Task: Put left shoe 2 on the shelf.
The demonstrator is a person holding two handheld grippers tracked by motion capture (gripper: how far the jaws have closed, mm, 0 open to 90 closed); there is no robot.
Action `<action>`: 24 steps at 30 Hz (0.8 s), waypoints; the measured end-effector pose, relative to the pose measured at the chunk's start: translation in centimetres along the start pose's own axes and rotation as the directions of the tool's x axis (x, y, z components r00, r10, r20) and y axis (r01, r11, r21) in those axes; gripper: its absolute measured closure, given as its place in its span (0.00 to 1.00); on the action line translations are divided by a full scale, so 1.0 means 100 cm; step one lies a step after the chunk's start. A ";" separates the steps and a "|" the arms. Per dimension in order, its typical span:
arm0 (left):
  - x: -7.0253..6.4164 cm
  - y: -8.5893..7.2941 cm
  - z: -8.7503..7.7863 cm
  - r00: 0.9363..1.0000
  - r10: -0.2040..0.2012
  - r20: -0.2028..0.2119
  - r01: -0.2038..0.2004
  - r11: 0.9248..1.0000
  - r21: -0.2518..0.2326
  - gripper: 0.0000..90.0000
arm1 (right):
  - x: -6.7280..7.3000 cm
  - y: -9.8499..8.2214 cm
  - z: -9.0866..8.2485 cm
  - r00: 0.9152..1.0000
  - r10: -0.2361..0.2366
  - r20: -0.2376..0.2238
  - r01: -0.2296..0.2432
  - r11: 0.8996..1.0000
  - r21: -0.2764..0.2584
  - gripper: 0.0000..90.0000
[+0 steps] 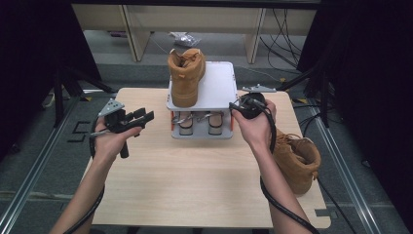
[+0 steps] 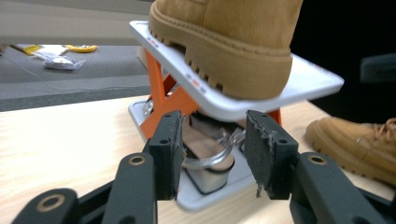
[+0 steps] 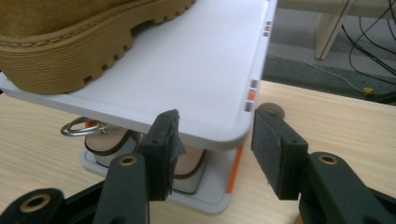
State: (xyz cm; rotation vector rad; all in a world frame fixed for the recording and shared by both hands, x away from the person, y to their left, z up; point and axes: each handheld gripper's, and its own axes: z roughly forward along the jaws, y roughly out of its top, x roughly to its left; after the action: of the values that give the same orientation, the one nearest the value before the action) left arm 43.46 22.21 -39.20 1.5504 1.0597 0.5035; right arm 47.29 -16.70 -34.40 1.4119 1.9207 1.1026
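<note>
Two-tier rack (image 1: pixel 216 85): white shelf unit with orange struts, standing at the far middle of the table; all places below are told from it.
Boot on top (image 1: pixel 185 75): tan lace-up boot, upright on the left half of the rack's upper shelf, toe toward the person; the shelf's right half is bare.
Lower shelf: a pair of pale sandals (image 1: pixel 200 123) with metal buckles, side by side under the top shelf.
Second boot (image 1: pixel 296 162): same tan colour, on the table to the right of the rack and nearer the person, close to the table's right edge.
Left claw (image 1: pixel 142 117): held in the left hand (image 1: pixel 113 137) to the left of the rack, well apart from it, jaws apart and holding nothing, pointed at the lower shelf.
Right claw (image 3: pixel 212 140): held in the right hand (image 1: pixel 253 126) just beside the rack's right front corner, jaws apart and holding nothing.
Table (image 1: pixel 195 190): light wood-grain top with rounded corners, bare on the near side of the rack.
Room: grey floor beyond the rack, pale furniture legs (image 1: pixel 132 31), loose black cables (image 1: pixel 285 29) to the far right, a crumpled clear bag (image 1: pixel 184 38) on the floor behind, dark curtains at both sides.
</note>
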 end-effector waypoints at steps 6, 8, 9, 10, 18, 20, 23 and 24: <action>-0.001 -0.022 -0.008 1.000 0.003 -0.021 -0.003 1.000 0.003 0.61 | -0.018 -0.007 -0.012 1.000 0.013 0.017 -0.013 1.000 0.021 0.56; -0.001 -0.029 -0.009 1.000 0.008 -0.028 -0.007 1.000 0.009 0.61 | -0.024 -0.010 -0.016 1.000 0.013 0.028 -0.014 0.999 0.032 0.56; -0.001 -0.032 -0.009 0.999 -0.001 -0.033 0.001 1.000 0.009 0.61 | -0.028 -0.012 -0.018 1.000 -0.002 0.028 0.001 0.999 0.041 0.56; 0.000 -0.036 -0.009 0.999 0.001 -0.036 -0.001 1.000 0.012 0.60 | -0.031 -0.013 -0.020 0.999 0.002 0.038 -0.004 0.999 0.052 0.55; 0.003 -0.049 -0.011 0.998 -0.036 -0.053 0.036 0.999 -0.005 0.60 | -0.051 -0.024 -0.035 0.998 0.016 0.056 -0.020 0.998 0.067 0.53; 0.003 -0.050 -0.013 0.998 -0.032 -0.054 0.032 0.999 -0.007 0.60 | -0.056 -0.026 -0.038 0.998 0.014 0.059 -0.018 0.997 0.072 0.52; 0.003 -0.050 -0.016 0.997 -0.038 -0.061 0.038 0.999 -0.009 0.59 | -0.058 -0.030 -0.043 0.995 0.059 0.076 -0.065 0.994 0.085 0.51; 0.003 -0.051 -0.017 0.997 -0.043 -0.062 0.042 0.999 -0.010 0.59 | -0.063 -0.032 -0.043 0.997 0.029 0.068 -0.034 0.996 0.082 0.51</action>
State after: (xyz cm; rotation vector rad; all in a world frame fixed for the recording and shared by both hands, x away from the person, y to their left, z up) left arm 40.50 23.18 -43.57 1.5096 1.1337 0.5295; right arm 44.32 -24.36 -35.10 1.5091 1.9234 0.9875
